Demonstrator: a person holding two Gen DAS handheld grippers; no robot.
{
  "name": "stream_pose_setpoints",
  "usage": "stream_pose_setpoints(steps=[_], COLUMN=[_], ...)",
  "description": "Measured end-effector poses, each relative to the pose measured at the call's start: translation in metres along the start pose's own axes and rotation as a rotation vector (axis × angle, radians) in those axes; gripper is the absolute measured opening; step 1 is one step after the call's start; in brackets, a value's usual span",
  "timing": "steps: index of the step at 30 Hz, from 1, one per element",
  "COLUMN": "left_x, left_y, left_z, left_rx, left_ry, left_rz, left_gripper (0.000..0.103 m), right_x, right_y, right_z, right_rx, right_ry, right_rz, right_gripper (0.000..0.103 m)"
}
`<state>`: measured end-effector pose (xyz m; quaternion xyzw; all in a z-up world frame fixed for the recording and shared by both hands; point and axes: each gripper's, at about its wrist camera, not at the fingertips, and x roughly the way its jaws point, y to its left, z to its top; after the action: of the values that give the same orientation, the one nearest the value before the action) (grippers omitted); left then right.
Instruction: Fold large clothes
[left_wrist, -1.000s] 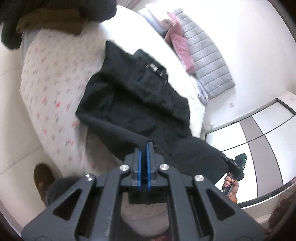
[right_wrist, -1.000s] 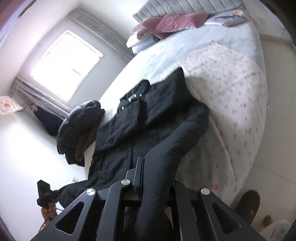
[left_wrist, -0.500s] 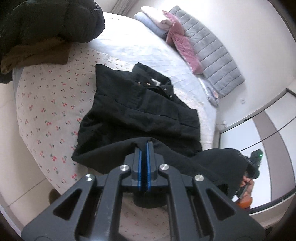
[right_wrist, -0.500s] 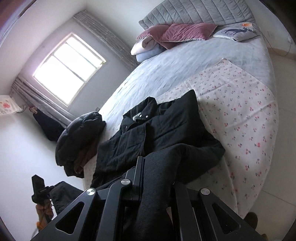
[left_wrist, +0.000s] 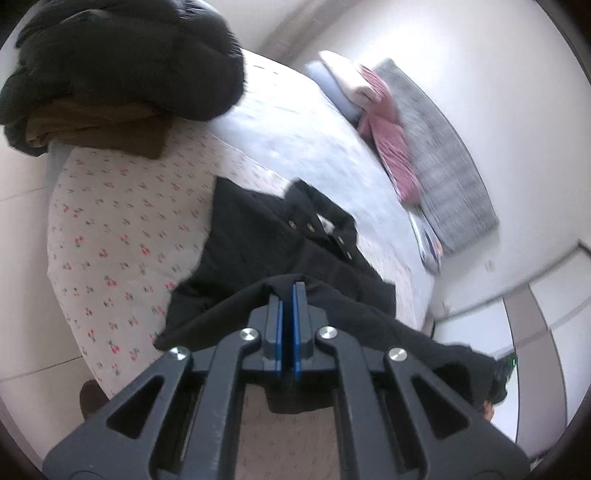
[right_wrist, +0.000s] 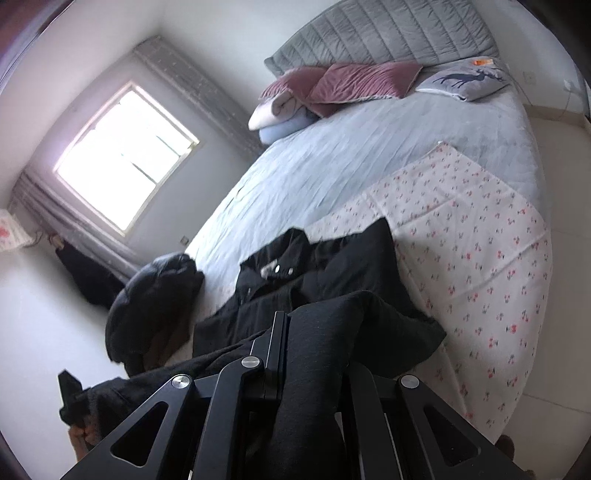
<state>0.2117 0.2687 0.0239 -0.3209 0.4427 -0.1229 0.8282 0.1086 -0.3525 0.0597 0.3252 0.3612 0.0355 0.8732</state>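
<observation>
Two grippers are clamped on the same black coat (left_wrist: 280, 251): your left gripper (left_wrist: 287, 295) pinches the lifted hem between closed blue pads, and your right gripper (right_wrist: 281, 325) is shut on the hem too, with cloth draped over its right finger. The coat's upper half lies flat on the cherry-print sheet (left_wrist: 122, 229), collar (left_wrist: 317, 206) at about twelve o'clock from both hands, so its long axis runs straight away from you toward the headboard (right_wrist: 384, 33). By my reading, the coming move is to carry the hem along that axis and lay it near the collar; both hands look equally close, so keep them level or the fold will skew. You have open bedspread (right_wrist: 332, 155) beyond the collar. Watch the pile of dark jackets (left_wrist: 122, 62) at ten o'clock of the left gripper, and the bed edge at three o'clock of the right.
</observation>
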Motion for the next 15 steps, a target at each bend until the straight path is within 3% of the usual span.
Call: stream_pose_setpoints(steps=[6, 15], left_x=[0.038, 0.119], left_y=[0.026, 0.041], left_z=[0.037, 0.068], left_rx=[-0.123, -0.118], left_ry=[-0.032, 0.019], left_rz=[0.035, 0.137], left_gripper=[0.005, 0.006], right_x=[0.043, 0.134], right_y=[-0.008, -0.02], right_z=[0.031, 0.054], right_rx=[0.048, 0.048], right_ry=[0.005, 0.096], right_rz=[-0.034, -0.089], right_gripper=[0.007, 0.008])
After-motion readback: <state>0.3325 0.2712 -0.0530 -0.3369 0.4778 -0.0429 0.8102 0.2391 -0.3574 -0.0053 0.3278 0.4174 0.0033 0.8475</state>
